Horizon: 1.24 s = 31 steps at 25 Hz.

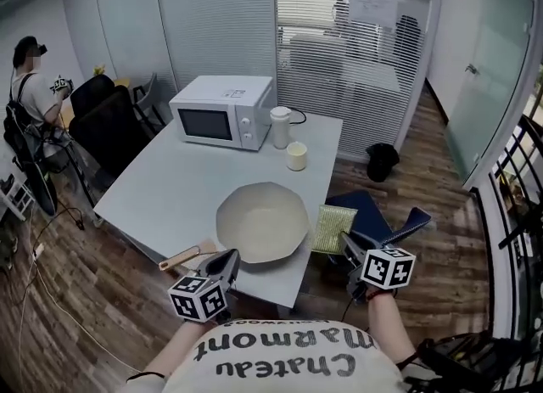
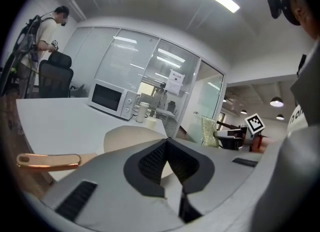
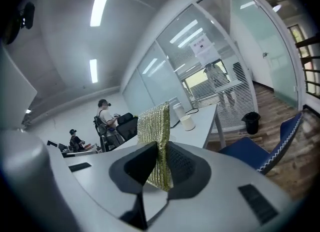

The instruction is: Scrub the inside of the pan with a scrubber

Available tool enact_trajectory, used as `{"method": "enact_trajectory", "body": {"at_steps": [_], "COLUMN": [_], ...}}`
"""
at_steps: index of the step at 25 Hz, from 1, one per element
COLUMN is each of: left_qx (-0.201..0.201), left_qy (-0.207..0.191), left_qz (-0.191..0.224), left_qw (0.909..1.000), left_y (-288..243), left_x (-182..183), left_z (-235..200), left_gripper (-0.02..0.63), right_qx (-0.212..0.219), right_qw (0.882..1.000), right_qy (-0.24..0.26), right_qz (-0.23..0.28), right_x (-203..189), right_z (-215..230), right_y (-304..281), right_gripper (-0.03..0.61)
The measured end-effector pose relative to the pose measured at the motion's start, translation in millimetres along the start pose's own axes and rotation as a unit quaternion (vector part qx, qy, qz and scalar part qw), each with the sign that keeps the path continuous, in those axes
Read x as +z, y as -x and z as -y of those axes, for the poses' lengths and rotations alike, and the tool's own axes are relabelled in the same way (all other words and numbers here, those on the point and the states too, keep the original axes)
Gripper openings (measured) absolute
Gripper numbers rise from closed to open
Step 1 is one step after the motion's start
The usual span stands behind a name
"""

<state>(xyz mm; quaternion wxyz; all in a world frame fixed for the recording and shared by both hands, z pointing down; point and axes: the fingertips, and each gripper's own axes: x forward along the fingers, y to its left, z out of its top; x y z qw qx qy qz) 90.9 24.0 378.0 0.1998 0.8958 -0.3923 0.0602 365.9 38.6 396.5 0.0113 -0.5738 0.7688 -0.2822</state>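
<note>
Fingers (image 3: 186, 166) of the right gripper (image 3: 161, 148) pinch the scrubber (image 3: 154, 121), partly covering it.

**Both grippers low at the pan's near side**

The left gripper (image 1: 227, 257) points at the near rim of the pan (image 1: 261, 221), just beside its handle (image 1: 182, 257). Its jaws are pressed together with nothing between them. The right gripper (image 1: 346, 243) sits off the pan's right rim, jaws clamped on the scrubber (image 1: 333, 228). Both forearms (image 1: 174, 350) reach forward toward the pan.
</note>
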Motion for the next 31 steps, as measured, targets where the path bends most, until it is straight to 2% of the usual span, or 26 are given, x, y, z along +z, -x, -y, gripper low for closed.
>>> {"method": "enact_trajectory", "body": {"at_steps": [4,11,15,20,31], "left_qx": [0.014,0.031,0.048,0.064,0.060], "left_qy": [-0.023,0.002,0.008,0.013,0.005], "left_qz": [0.009,0.006,0.006,0.009,0.004], "left_qw": [0.9996,0.9995,0.9988,0.9979,0.9982], "left_y": [6,24,39,49,49], "left_x": [-21,-62,-76,-73,-82], "left_z": [40,78,79,75,83], "left_gripper": [-0.008,-0.008,-0.008,-0.008,-0.008], "right_qx": [0.032,0.049,0.052,0.056,0.056], "right_qw": [0.999,0.998,0.998,0.997,0.997], "right_qy": [-0.015,-0.003,0.011,0.018,0.018], "right_qz": [-0.015,-0.041,-0.044,-0.055,-0.057], "right_x": [-17,-31,-39,-44,-53], "right_z": [17,27,25,21,25], "right_y": [28,54,57,57,63], "right_gripper": [0.066,0.066,0.066,0.066,0.066]}}
